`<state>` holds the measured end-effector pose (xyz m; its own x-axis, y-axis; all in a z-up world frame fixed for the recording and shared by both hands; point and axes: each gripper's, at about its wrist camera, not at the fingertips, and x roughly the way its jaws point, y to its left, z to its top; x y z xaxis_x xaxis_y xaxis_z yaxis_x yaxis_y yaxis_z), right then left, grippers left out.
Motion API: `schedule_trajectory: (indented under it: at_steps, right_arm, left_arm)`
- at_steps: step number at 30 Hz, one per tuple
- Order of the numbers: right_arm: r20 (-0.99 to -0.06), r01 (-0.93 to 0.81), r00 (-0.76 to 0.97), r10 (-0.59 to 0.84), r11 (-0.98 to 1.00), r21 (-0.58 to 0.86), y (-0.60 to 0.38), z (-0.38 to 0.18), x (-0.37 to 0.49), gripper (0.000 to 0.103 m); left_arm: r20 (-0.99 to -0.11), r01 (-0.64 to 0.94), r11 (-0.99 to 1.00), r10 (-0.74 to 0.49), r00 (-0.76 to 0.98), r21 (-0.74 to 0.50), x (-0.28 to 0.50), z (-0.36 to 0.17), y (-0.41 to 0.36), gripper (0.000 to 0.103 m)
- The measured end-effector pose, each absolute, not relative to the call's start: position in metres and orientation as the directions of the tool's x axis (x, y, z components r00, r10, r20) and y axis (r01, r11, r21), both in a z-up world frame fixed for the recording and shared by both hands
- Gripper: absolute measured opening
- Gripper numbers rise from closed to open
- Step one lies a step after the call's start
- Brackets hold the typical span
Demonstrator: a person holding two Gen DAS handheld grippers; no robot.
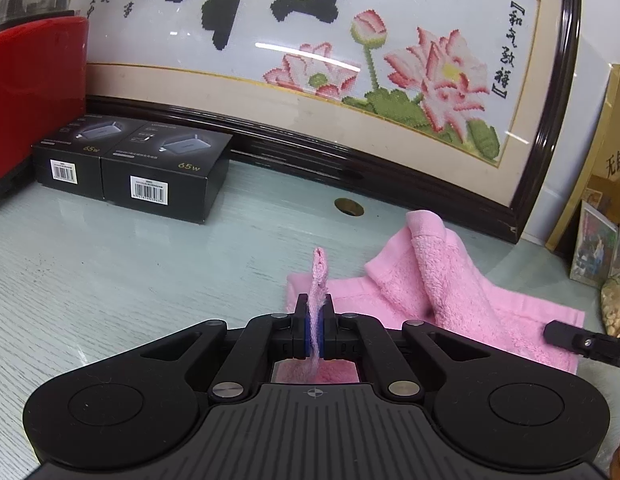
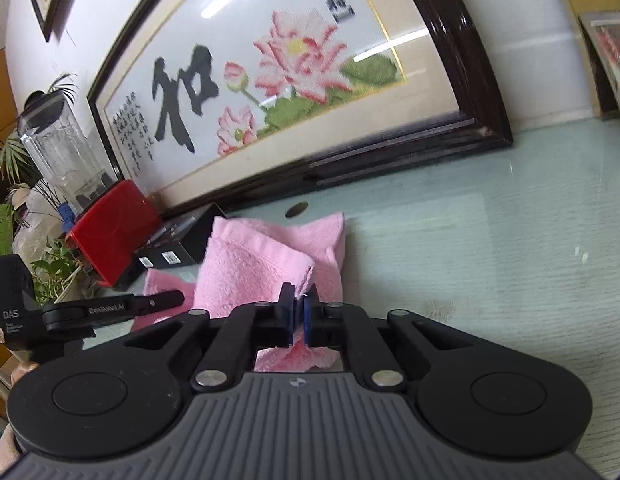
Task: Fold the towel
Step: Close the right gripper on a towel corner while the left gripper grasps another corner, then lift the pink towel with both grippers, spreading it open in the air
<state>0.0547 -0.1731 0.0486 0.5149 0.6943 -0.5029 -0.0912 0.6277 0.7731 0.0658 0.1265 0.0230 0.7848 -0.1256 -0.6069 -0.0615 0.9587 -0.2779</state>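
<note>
Towel point(image 1: 449, 292), pink and rumpled on the near table point(image 1: 130, 264) before the framed picture point(image 1: 349, 60), not yet neatly folded: left gripper point(image 1: 314, 320) and right gripper point(image 2: 298, 316) each clamped on a near edge.

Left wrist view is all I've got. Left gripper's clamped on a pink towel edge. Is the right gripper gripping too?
Observer: Yes. In its own view the right gripper is shut on a corner of the pink towel.
Operator: Towel flat over there?
Observer: No, it is humped, with a folded layer standing just ahead of the fingers.
Operator: What's on top of the red base at my far left?
Observer: A clear blender jar, with potted green plants beside the red base.
</note>
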Motion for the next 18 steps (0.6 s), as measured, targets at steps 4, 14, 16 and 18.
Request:
schedule_trajectory:
  at_steps: [4, 14, 16, 18]
  right_arm:
    - [-0.502, -0.067, 0.653, 0.568, 0.703, 0.709, -0.193, 0.076, 0.041, 0.004]
    - [-0.383, 0.003, 0.906, 0.18, 0.902, 0.432, -0.209, 0.158, -0.076, 0.005]
    - [-0.353, -0.001, 0.921, 0.168, 0.904, 0.428, -0.21, 0.168, -0.112, 0.005]
    - [-0.312, -0.005, 0.938, 0.149, 0.908, 0.419, -0.211, 0.178, -0.149, 0.005]
  left_arm:
    - [-0.584, -0.066, 0.94, -0.152, 0.798, -0.335, 0.06, 0.028, 0.13, 0.002]
    - [-0.443, 0.077, 0.894, -0.292, 0.847, -0.441, 0.001, 0.063, 0.103, 0.003]
    - [-0.438, 0.095, 0.891, -0.307, 0.845, -0.443, -0.018, 0.064, 0.097, 0.003]
    - [-0.429, 0.11, 0.892, -0.315, 0.846, -0.438, -0.038, 0.066, 0.092, 0.003]
